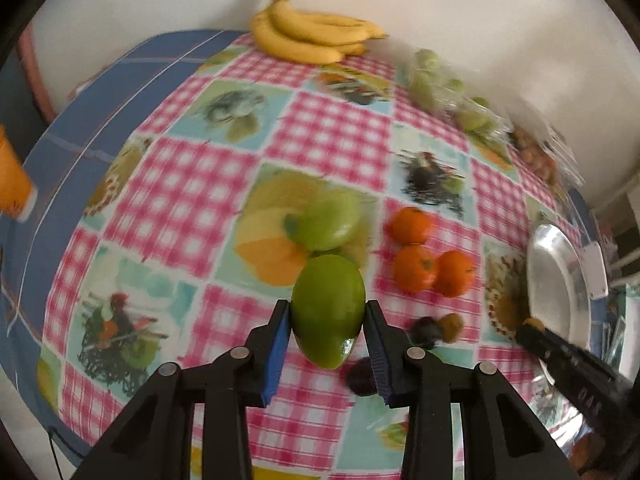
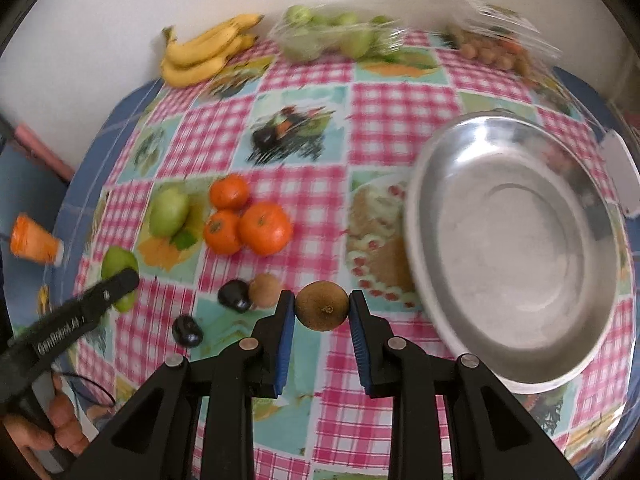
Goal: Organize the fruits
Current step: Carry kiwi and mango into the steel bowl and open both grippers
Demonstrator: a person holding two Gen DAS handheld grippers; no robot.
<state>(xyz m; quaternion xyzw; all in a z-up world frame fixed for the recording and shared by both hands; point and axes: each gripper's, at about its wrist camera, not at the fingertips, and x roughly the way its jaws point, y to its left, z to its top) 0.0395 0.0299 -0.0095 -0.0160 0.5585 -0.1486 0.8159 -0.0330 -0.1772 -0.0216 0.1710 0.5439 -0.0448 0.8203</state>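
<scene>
Left wrist view: a green mango [image 1: 328, 312] sits low in the centre of the frame, pinched between the blue pads of the left gripper [image 1: 327, 322] and apparently lifted clear of the checked tablecloth [image 1: 332, 136]. In the right wrist view the right gripper [image 2: 322, 307] is clamped on a brown kiwi [image 2: 322, 306], also low in the centre, with the steel bowl [image 2: 424, 184] filling the right half of that frame.

Judging by the task, both fruits are probably headed for that empty bowl. To do it well, each should be carried over the rim and lowered close to the bottom before the jaws let go, since a round kiwi dropped on metal could roll or bounce out. The two tools look best taken in one after the other, so they do not knock together.

Counted in the right wrist view: three tangerines [image 2: 264, 228] in a cluster left of centre, one more green fruit [image 2: 169, 210] beside them, a second kiwi [image 2: 264, 289], two dark plums [image 2: 234, 295] lower left, one bunch of bananas [image 2: 208, 54] at the upper left, and two clear packs at the top, one of green fruit [image 2: 332, 36] and one of small brown fruit [image 2: 492, 50].
</scene>
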